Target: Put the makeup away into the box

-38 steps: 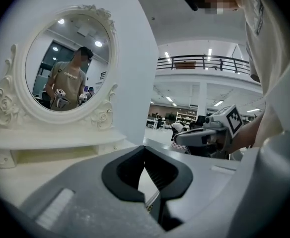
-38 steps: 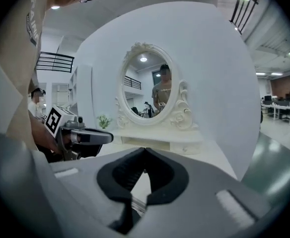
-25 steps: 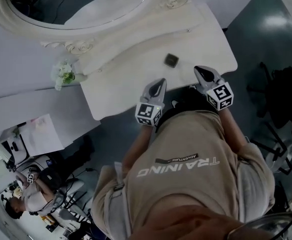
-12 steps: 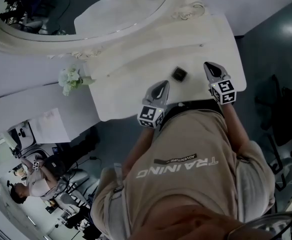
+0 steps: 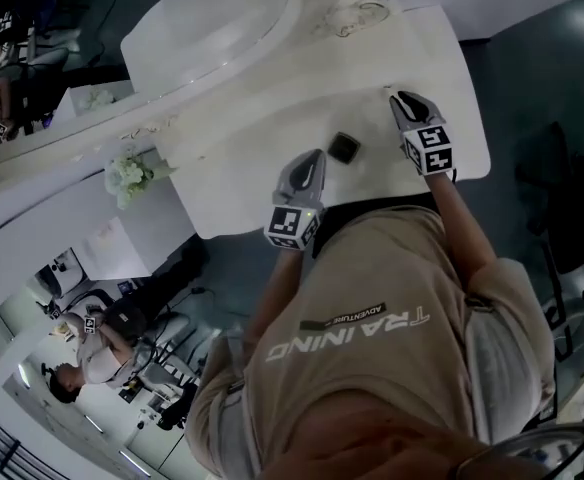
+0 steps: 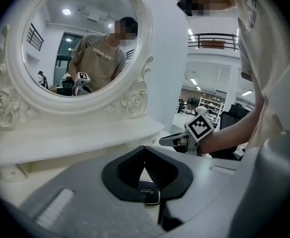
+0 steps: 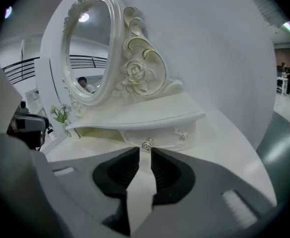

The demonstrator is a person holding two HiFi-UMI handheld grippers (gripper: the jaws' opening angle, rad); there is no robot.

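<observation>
Tan T-shirt (image 5: 372,368) lettered TRAINING, grey left hand-held gripper (image 5: 312,160), right hand-held gripper (image 5: 400,98), marker cubes (image 5: 292,226)

An ornate oval mirror (image 5: 197,33) stands on the white dressing table (image 5: 252,173), pale flowers (image 5: 127,176) beside it.

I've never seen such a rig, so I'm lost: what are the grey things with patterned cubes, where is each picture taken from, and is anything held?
A person holds a two-jaw gripper in each hand. The head view looks down from their head; the others look along each gripper's jaws. On the white dressing table, in front of its mirror, lies one small dark compact. The left gripper, jaws together, is near it; the right gripper faces a drawer knob, its jaws opening on nothing.
</observation>
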